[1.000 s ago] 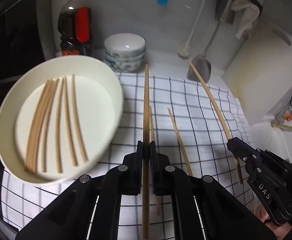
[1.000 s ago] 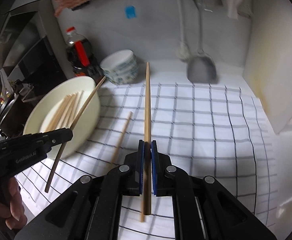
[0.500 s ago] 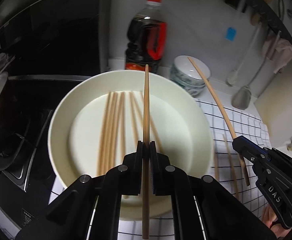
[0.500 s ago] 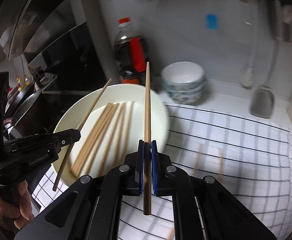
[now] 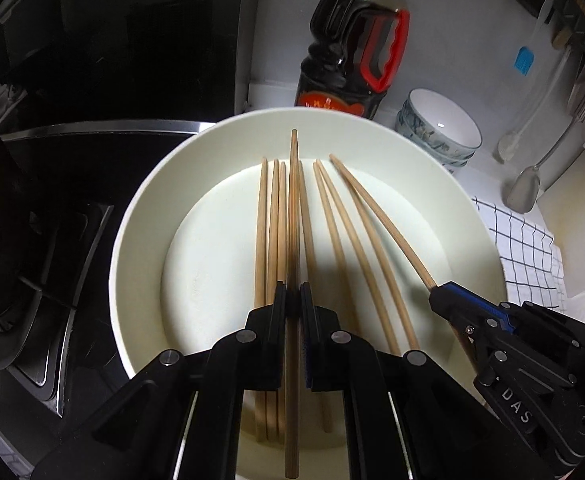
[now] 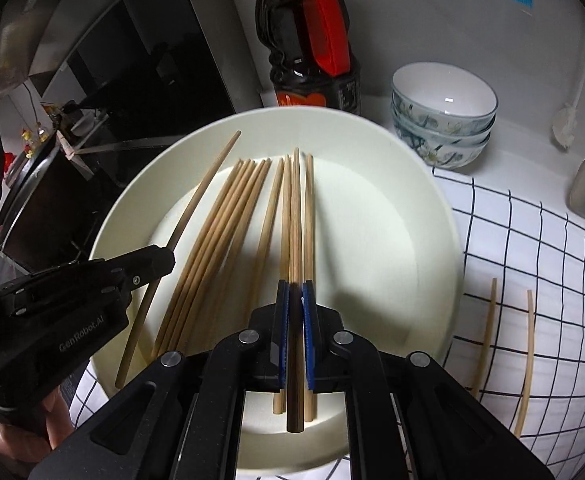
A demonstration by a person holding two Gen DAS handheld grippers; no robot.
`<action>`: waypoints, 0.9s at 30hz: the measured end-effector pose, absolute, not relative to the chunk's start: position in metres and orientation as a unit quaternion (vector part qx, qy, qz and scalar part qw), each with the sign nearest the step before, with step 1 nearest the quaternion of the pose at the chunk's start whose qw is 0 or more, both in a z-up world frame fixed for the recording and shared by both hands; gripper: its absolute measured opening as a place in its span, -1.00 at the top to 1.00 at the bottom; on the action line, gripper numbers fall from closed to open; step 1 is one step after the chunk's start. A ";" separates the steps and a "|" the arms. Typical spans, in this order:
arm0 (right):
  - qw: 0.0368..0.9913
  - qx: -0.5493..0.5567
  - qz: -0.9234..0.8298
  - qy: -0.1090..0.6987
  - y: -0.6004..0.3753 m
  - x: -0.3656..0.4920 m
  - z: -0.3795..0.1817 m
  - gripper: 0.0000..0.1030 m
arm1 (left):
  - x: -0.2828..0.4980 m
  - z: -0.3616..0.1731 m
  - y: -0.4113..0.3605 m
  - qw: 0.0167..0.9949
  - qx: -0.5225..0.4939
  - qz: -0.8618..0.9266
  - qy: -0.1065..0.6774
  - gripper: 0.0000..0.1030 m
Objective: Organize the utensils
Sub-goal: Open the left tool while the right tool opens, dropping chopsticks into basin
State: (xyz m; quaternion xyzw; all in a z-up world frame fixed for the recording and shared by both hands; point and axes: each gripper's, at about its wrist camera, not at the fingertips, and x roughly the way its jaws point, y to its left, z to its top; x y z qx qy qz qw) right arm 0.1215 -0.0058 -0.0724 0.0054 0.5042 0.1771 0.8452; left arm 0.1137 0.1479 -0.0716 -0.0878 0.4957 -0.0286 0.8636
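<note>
Wooden chopsticks [image 5: 292, 208] now over plate [image 5: 140, 216]

The white desk [image 6: 524, 120] carries a black-and-white checked cloth [image 6: 532, 248], spread to the right of the right tongs [image 6: 295, 320]. A wide cream plate [image 6: 420, 184] sits straight ahead of both tongs, its right edge over the cloth. Two loose chopsticks [image 6: 488, 320] lie on the cloth, just right of the plate. Beyond the plate stand a dark sauce bottle [image 6: 312, 40] and, to its right, a stack of patterned bowls [image 6: 444, 120]. Left of the plate lies a black stovetop [image 5: 52, 260].
</note>
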 end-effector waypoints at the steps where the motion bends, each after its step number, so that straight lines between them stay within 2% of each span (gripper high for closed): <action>1: 0.844 0.005 0.175 0.506 -0.005 0.123 -0.074 0.87 | 0.115 -0.074 0.148 0.862 -0.087 -0.030 0.499 0.85; 11: 0.837 0.003 0.161 0.523 -0.005 0.124 -0.081 0.87 | 0.121 -0.090 0.152 0.847 -0.078 -0.025 0.526 0.84; 13: 0.838 0.003 0.159 0.522 -0.006 0.123 -0.079 0.87 | 0.119 -0.088 0.154 0.848 -0.078 -0.021 0.524 0.70; 14: 0.841 0.001 0.156 0.519 -0.006 0.121 -0.077 0.87 | 0.117 -0.087 0.155 0.849 -0.077 -0.016 0.523 0.48; 15: 0.844 0.001 0.154 0.514 -0.007 0.120 -0.074 0.86 | 0.116 -0.085 0.157 0.851 -0.076 -0.010 0.520 0.18; 17: 0.849 0.000 0.154 0.506 -0.009 0.118 -0.068 0.85 | 0.111 -0.078 0.161 0.858 -0.074 0.001 0.508 -0.10; 20: 0.854 -0.007 0.151 0.498 -0.011 0.115 -0.061 0.79 | 0.105 -0.070 0.166 0.863 -0.067 0.010 0.500 -0.12; 24: 0.858 -0.006 0.152 0.490 -0.014 0.109 -0.052 0.63 | 0.099 -0.062 0.174 0.865 -0.073 0.020 0.496 -0.25; 27: 0.861 -0.008 0.154 0.485 -0.016 0.104 -0.047 0.60 | 0.094 -0.057 0.176 0.866 -0.076 0.027 0.493 -0.34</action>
